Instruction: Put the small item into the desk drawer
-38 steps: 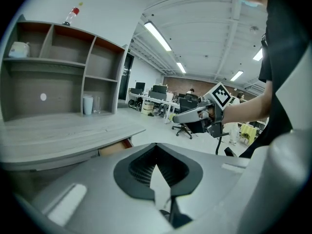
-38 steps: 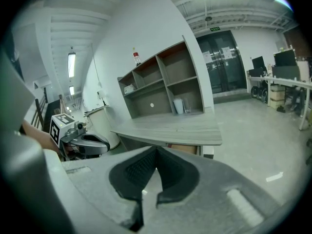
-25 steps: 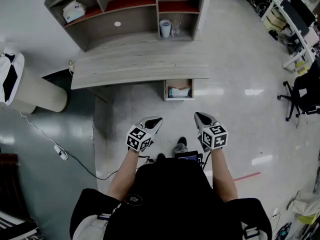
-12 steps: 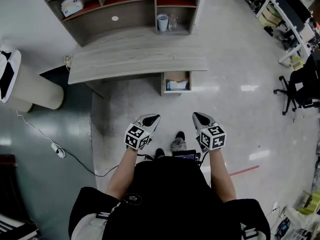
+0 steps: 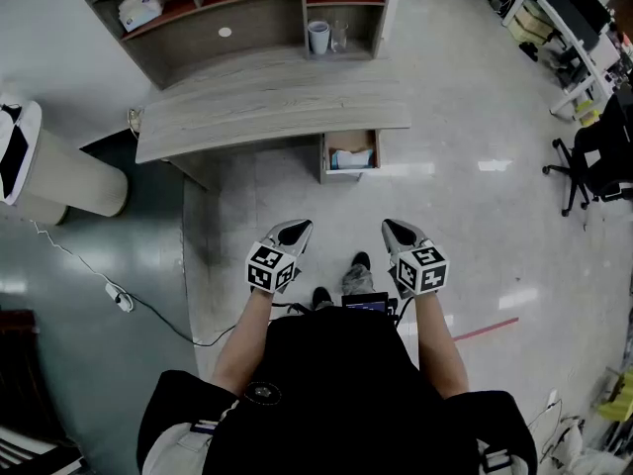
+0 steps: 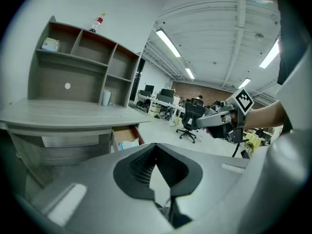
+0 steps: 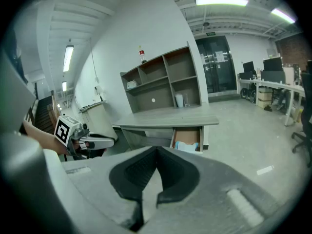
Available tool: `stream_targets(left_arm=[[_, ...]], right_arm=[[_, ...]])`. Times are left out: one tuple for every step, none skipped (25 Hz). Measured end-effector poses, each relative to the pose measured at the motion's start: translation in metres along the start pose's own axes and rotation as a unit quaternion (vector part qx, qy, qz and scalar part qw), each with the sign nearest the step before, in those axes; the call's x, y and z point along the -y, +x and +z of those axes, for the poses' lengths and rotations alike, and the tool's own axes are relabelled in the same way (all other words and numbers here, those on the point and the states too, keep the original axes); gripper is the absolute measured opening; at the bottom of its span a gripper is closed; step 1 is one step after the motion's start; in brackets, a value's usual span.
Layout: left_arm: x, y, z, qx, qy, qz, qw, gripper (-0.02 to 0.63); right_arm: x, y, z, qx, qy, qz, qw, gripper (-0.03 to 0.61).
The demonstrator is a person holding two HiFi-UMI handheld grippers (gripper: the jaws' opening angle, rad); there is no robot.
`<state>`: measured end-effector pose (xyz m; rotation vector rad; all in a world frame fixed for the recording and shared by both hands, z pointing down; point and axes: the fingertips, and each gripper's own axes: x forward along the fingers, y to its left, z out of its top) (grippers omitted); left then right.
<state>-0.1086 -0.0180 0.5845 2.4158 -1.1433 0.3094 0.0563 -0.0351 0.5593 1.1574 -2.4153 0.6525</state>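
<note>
The desk drawer (image 5: 324, 164) stands pulled out under the grey desk top, with a pale blue and white small item (image 5: 352, 158) lying inside it. The same drawer (image 7: 187, 136) and item (image 7: 188, 146) show in the right gripper view, and the drawer (image 6: 123, 134) shows in the left gripper view. My left gripper (image 5: 300, 228) and right gripper (image 5: 388, 228) hang side by side over the floor, well short of the desk. Both are shut with nothing between the jaws, as the left gripper (image 6: 155, 147) and right gripper (image 7: 157, 152) show in their own views.
A curved grey desk (image 5: 267, 102) carries a shelf unit (image 5: 247, 13) with a cup (image 5: 317, 36), a glass and a tissue box (image 5: 138, 10). A round white stand (image 5: 54, 181) and a floor cable (image 5: 119, 300) lie left. Office chairs (image 5: 593, 166) stand right.
The desk and drawer have slid a little farther up the head view, so I stand slightly farther back. Both grippers stay shut and keep their places in front of me.
</note>
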Motion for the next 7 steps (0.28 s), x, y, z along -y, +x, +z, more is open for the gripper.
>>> stream_targets(left_arm=[[0.0013, -0.0012, -0.0007, 0.002, 0.0, -0.002, 1.0, 0.0], [0.0028, -0.0024, -0.0013, 0.004, -0.001, -0.004, 1.0, 0.0], [0.0043, -0.0034, -0.0015, 0.006, -0.001, -0.006, 1.0, 0.001], [0.0054, -0.0042, -0.0013, 0.009, -0.002, -0.008, 0.9999, 0.002], [0.0061, -0.0046, -0.0008, 0.012, -0.002, -0.009, 0.9999, 0.002], [0.0064, -0.0048, 0.0, 0.015, -0.002, -0.01, 0.9998, 0.002], [0.0065, -0.005, 0.0008, 0.018, -0.002, -0.011, 0.9998, 0.002]], right_arm=[[-0.001, -0.0001, -0.0004, 0.0, 0.0, 0.0, 1.0, -0.006], [-0.0019, -0.0003, -0.0006, 0.001, -0.001, 0.0, 1.0, -0.006], [-0.0023, -0.0006, -0.0006, 0.001, -0.002, 0.0, 1.0, -0.007], [-0.0023, -0.0008, -0.0002, 0.001, -0.003, 0.0, 1.0, -0.007], [-0.0018, -0.0006, 0.0007, 0.001, -0.005, -0.001, 1.0, -0.006], [-0.0012, -0.0003, 0.0019, 0.002, -0.007, -0.001, 1.0, -0.006], [-0.0005, 0.0001, 0.0032, 0.002, -0.009, -0.001, 1.0, -0.006]])
